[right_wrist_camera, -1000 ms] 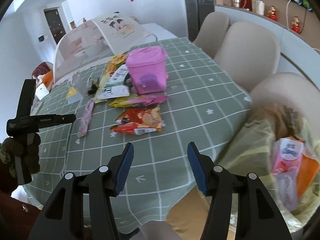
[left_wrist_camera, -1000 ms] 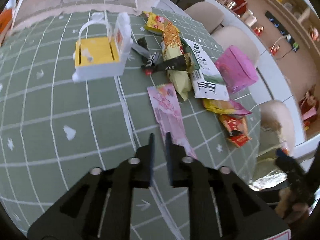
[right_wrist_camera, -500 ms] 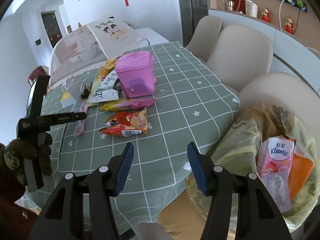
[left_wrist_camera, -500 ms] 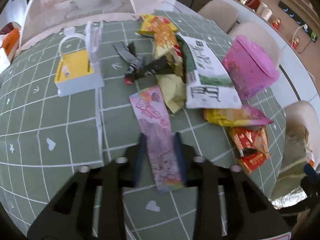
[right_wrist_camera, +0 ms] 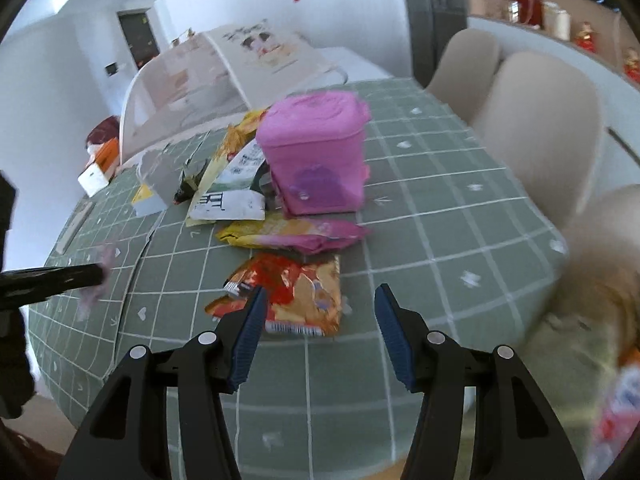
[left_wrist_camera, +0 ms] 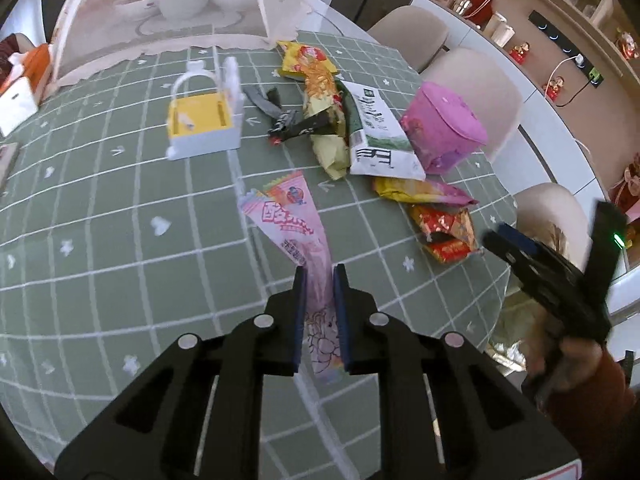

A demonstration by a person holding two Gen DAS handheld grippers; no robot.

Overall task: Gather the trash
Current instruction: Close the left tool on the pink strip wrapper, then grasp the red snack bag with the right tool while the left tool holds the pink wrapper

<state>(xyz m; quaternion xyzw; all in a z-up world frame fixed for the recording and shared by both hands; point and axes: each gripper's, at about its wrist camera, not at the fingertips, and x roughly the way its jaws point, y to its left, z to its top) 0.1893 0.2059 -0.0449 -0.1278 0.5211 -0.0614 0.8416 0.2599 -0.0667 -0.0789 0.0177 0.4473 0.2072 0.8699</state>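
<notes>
A: Where is the left gripper (left_wrist_camera: 319,276) just now?

B: Low over the near part of the bench (left_wrist_camera: 100,216), pointing forward along the green checked cloth. Its jaws are pinching the near end of the long pink wrapper (left_wrist_camera: 294,222), which runs away from the fingers toward the middle of the bench, its far end looking lifted a little off the cloth.

A: And the right gripper (right_wrist_camera: 318,300)?

B: It hovers above the bench edge, level, with its jaws spread wide and nothing between them. Just ahead of its left blue pad lies the red and gold snack bag (right_wrist_camera: 292,294). From the left wrist view that gripper shows at the right edge, blurred, held in a hand (left_wrist_camera: 576,354).

A: What other trash lies about?

B: Beyond the red bag lies a yellow and pink packet (right_wrist_camera: 296,234), touching the foot of the pink tissue pack (right_wrist_camera: 318,160). To the left of that pack sits a white pouch with green print (left_wrist_camera: 374,132), overlapping a yellow-green bag (left_wrist_camera: 324,120). A black strip wrapper (left_wrist_camera: 298,126) lies just beside those.

A: Anything that is not trash?

B: A small white basket with a yellow inside (left_wrist_camera: 202,122) stands upright, well apart from the pink wrapper, and a mesh food cover (left_wrist_camera: 168,12) sits at the far side. Beige chairs (right_wrist_camera: 544,120) ring the bench.
</notes>
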